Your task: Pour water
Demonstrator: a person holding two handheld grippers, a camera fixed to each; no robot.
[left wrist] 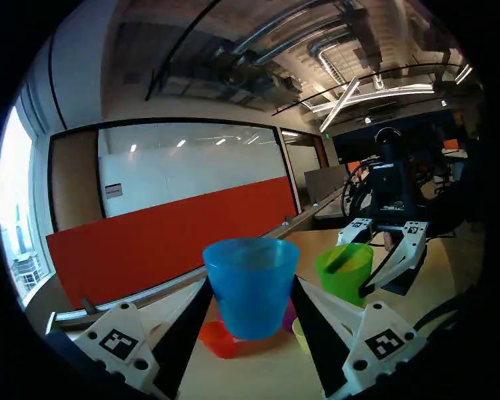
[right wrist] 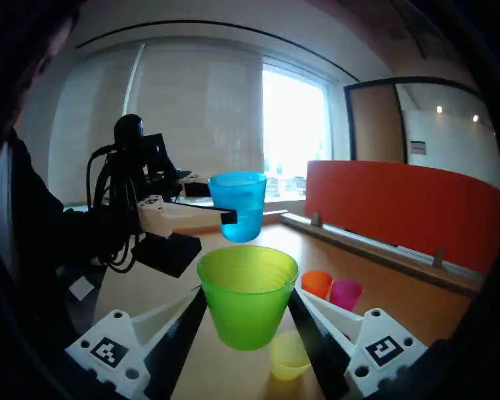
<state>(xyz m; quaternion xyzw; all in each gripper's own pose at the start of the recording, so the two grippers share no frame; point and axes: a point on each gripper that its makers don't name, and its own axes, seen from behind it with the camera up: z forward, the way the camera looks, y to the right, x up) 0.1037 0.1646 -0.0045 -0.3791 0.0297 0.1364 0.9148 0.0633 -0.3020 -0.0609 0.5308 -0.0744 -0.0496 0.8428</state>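
A blue cup (left wrist: pixel 252 287) is held upright above the table, with my left gripper (left wrist: pixel 251 293) shut on its sides. In the right gripper view the same blue cup (right wrist: pixel 239 205) hangs farther off, clamped by the left gripper's fingers (right wrist: pixel 197 215). A green cup (right wrist: pixel 248 295) is upright between the fingers of my right gripper (right wrist: pixel 248 303), which is shut on it. From the left gripper view the green cup (left wrist: pixel 345 270) appears to the right of the blue one, held by the right gripper (left wrist: pixel 383 257). I cannot tell whether either cup holds water.
Small cups stand on the wooden table (right wrist: pixel 397 300): an orange one (right wrist: pixel 316 283), a pink one (right wrist: pixel 346 293) and a yellow one (right wrist: pixel 289 355). A red partition (right wrist: pixel 410 207) runs along the table's far edge. A person's dark sleeve (right wrist: pixel 30 220) is at the left.
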